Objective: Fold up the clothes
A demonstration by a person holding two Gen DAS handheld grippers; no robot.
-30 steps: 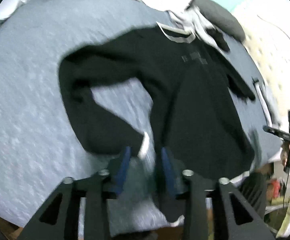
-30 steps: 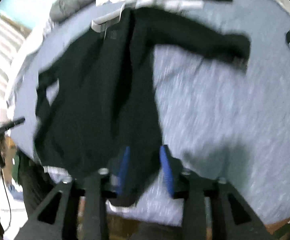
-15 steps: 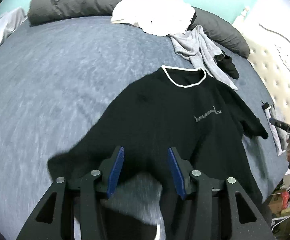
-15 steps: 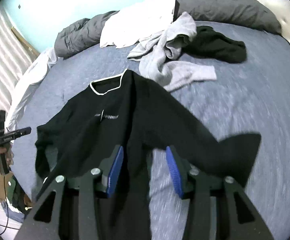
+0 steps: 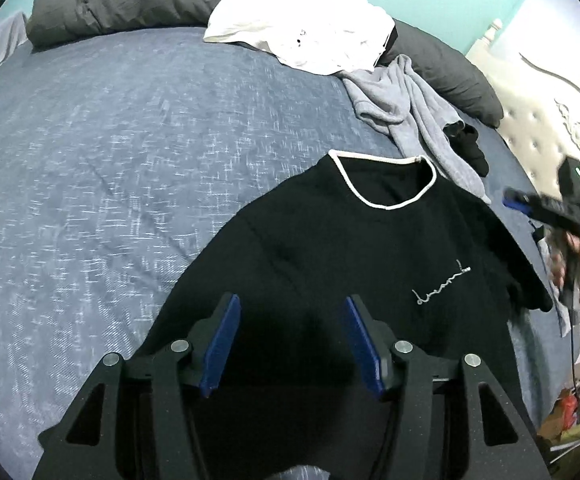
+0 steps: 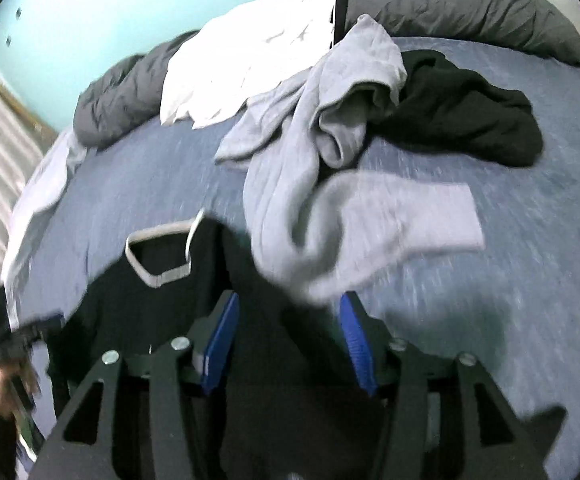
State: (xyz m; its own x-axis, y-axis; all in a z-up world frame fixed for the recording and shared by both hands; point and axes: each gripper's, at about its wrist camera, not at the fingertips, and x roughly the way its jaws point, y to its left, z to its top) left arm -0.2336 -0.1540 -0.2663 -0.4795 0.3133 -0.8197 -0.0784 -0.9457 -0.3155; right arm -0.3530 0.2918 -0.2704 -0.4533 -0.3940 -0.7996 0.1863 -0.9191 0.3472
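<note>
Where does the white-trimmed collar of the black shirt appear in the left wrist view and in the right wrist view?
Left wrist view: the collar lies right of centre, above the blue pads.
Right wrist view: the collar sits left of centre, blurred, up-left of the pads.
Shared landmark: the grey garment beside the collar on the bed.

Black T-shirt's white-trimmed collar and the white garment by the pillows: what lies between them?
In the left wrist view, a crumpled grey garment lies between the black T-shirt collar and the white garment, with bare blue bedspread beside it.
</note>
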